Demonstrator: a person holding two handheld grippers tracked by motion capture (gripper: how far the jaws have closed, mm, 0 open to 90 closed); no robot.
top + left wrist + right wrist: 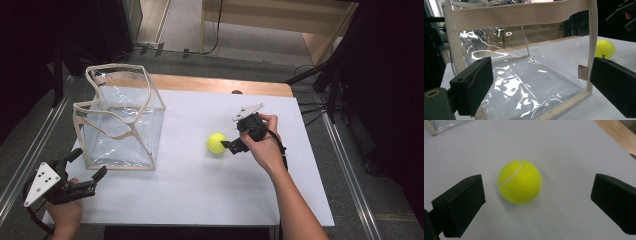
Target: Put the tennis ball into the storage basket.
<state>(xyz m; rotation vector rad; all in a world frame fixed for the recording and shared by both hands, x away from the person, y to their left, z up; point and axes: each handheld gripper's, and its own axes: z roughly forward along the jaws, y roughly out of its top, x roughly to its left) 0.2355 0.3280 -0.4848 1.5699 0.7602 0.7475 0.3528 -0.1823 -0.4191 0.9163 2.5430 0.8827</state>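
High view: tennis ball (pixel 216 142) on the white table (pixel 200 190), right gripper (pixel 231 145) closing in, left gripper (pixel 95 180) waiting by the clear bag (pixel 119 117).

Both grippers are released, jaws spread wide and gripping nothing; the right gripper view has the ball lying between its jaws, slightly nearer the left one, untouched. Judged as a pick-up: centre the ball between the jaws, lower them to its widest part, then clench gently so it doesn't squirt out. Being round, it has no long axis; its seam runs diagonally toward the upper right. The bag stands upright, mouth open upward, well apart from the ball.
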